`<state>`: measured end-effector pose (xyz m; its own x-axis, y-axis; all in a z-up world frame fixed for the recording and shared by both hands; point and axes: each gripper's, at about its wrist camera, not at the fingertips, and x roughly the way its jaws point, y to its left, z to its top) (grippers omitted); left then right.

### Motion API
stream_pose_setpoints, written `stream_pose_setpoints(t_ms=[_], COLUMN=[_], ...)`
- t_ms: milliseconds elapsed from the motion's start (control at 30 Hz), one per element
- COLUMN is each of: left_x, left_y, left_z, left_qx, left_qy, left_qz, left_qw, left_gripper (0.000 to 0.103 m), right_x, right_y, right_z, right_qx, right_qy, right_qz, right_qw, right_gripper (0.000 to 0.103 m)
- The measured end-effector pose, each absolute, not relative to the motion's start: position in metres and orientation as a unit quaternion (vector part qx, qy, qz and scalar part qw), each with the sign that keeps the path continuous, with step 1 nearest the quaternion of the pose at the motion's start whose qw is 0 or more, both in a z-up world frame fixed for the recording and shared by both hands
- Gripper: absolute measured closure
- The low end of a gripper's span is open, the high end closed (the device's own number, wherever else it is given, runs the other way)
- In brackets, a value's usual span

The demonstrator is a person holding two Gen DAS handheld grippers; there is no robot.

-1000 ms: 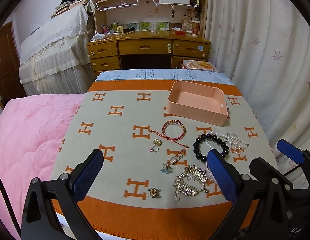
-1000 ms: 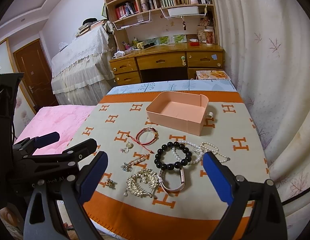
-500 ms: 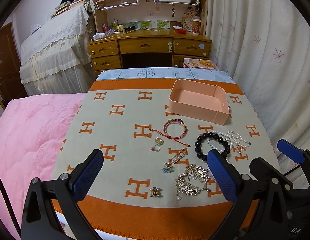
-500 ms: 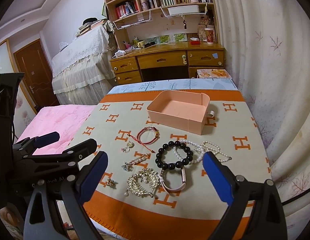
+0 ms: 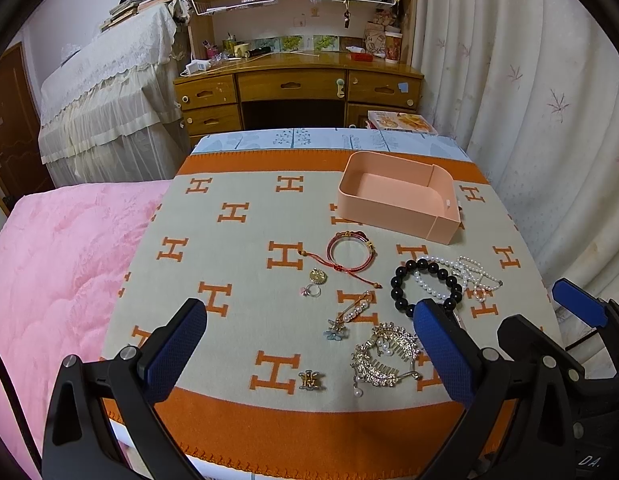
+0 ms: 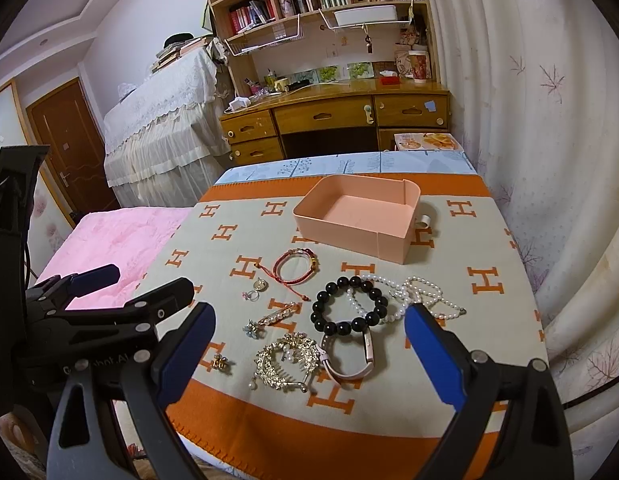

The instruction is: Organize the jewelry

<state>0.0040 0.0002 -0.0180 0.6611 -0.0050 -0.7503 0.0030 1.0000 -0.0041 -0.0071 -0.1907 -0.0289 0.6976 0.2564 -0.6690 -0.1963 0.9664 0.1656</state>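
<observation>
Both tongs hang over the near edge of the blanket (image 5: 237,264) with nothing in them: the left gripper (image 5: 309,350) has its blue pads wide apart, and the right gripper (image 6: 309,346) is just as wide. All the jewelry lies loose on the near right part of the blanket, while the pink box (image 6: 357,216) sits bare near the far right corner, so the sorting seems hardly begun. Nearest the tongs are the gold comb (image 6: 287,358) and a small gold clip (image 5: 310,380); the pink strap (image 6: 351,364) touches the comb and passes under the black bead bracelet (image 6: 349,306), which lies across the pearl strand (image 6: 417,294). The red cord bracelet (image 5: 351,252), a hair pin (image 5: 349,314) and two small rings (image 5: 315,282) lie apart, toward the middle. A good start, I judge, is a piece that lies free, such as the red cord bracelet or the comb, pinched across its rim and lifted straight up; pulling the black beads first may drag the pearls along. Against the picture from a second ago, little differs: both cameras sit slightly higher or tilted, the blanket reads a touch lower in view, and no piece has shifted.
</observation>
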Motion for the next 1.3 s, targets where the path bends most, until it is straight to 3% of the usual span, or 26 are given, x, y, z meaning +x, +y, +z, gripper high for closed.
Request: stream_pose_setpoints(t_ms=[867, 1300], left_x=[0.035, 0.052], left_y=[-0.001, -0.018], left_z=[-0.016, 0.005], left_qx=[0.002, 0.042], left_qy=[0.432, 0.392], left_qz=[0.013, -0.016], left_qw=[0.902, 0.919], left_gripper=[0.001, 0.001], right_x=[-0.005, 0.018], right_y=[-0.172, -0.188], right_z=[-0.030, -0.015], right_qx=[0.009, -0.037], right_qy=[0.384, 0.375], right_qz=[0.094, 0.073], right_qw=[0.919, 0.923], right_gripper=[0.007, 0.007])
